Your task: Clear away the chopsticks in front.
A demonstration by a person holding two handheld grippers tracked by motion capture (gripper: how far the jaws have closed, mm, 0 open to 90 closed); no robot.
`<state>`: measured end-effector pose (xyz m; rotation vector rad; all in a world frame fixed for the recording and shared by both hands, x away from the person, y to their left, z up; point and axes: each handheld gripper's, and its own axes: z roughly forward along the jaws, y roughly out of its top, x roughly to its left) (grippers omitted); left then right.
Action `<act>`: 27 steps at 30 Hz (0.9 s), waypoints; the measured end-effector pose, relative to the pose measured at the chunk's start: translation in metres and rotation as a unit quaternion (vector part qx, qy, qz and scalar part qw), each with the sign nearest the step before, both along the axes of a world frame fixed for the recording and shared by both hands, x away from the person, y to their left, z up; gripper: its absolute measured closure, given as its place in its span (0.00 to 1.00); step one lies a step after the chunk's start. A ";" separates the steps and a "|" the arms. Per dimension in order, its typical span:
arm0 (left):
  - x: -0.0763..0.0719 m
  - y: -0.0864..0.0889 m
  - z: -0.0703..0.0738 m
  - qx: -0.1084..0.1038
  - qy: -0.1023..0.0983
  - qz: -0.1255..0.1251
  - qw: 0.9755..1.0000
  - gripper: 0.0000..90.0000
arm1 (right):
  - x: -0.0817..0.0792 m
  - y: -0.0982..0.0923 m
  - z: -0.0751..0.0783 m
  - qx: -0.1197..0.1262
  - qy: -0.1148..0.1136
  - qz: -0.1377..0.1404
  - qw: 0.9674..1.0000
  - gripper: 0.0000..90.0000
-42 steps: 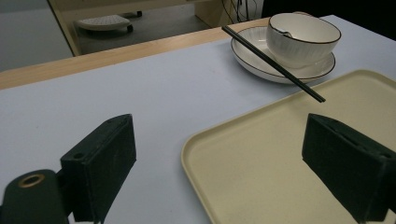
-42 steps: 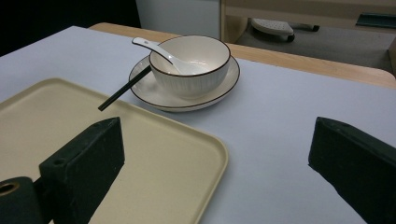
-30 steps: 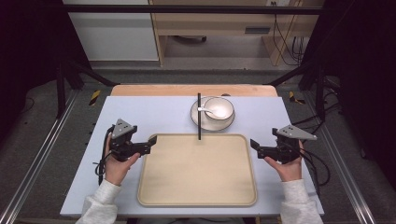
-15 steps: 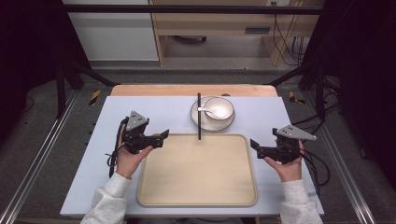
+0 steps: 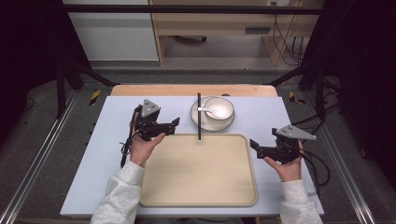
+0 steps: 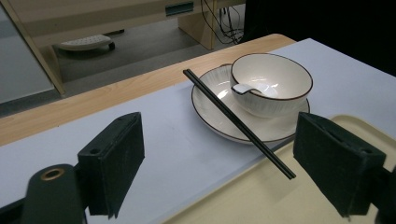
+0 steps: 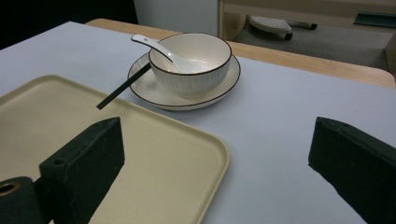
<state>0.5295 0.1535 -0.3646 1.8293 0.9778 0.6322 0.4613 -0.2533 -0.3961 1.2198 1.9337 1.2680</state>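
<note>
A pair of black chopsticks (image 5: 199, 116) rests on the left rim of a white saucer (image 5: 201, 122), its near end over the far edge of a beige tray (image 5: 196, 177). On the saucer stands a white bowl (image 5: 219, 108) holding a white spoon (image 5: 208, 110). My left gripper (image 5: 173, 123) is open just left of the chopsticks, over the tray's far-left corner. In the left gripper view the chopsticks (image 6: 238, 123) lie ahead between the jaws, untouched. My right gripper (image 5: 254, 147) is open at the tray's right edge, and its view faces the bowl (image 7: 191, 63) from a distance.
The blue-grey tabletop (image 5: 107, 140) has bare room left of the tray and around the saucer. A wooden strip (image 5: 187, 89) runs along the far edge. Metal rails (image 5: 42, 154) flank the table. The tray holds nothing.
My left gripper has moved right and away from the person, from the tray's left side up close to the chopsticks. The right gripper has stayed where it was.
</note>
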 end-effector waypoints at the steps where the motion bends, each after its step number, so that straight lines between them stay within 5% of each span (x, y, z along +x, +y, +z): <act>1: 0.002 -0.001 0.000 -0.002 -0.001 0.001 1.000 0.19 | 0.000 0.000 0.000 -0.001 -0.001 0.001 1.000 0.04; 16: 0.038 -0.035 -0.025 0.007 0.031 -0.002 1.000 0.25 | 0.000 -0.001 0.000 0.001 -0.001 0.000 1.000 0.04; 27: 0.055 -0.064 -0.040 0.038 0.047 -0.020 0.998 0.25 | 0.000 -0.001 0.000 0.000 0.001 0.001 1.000 0.04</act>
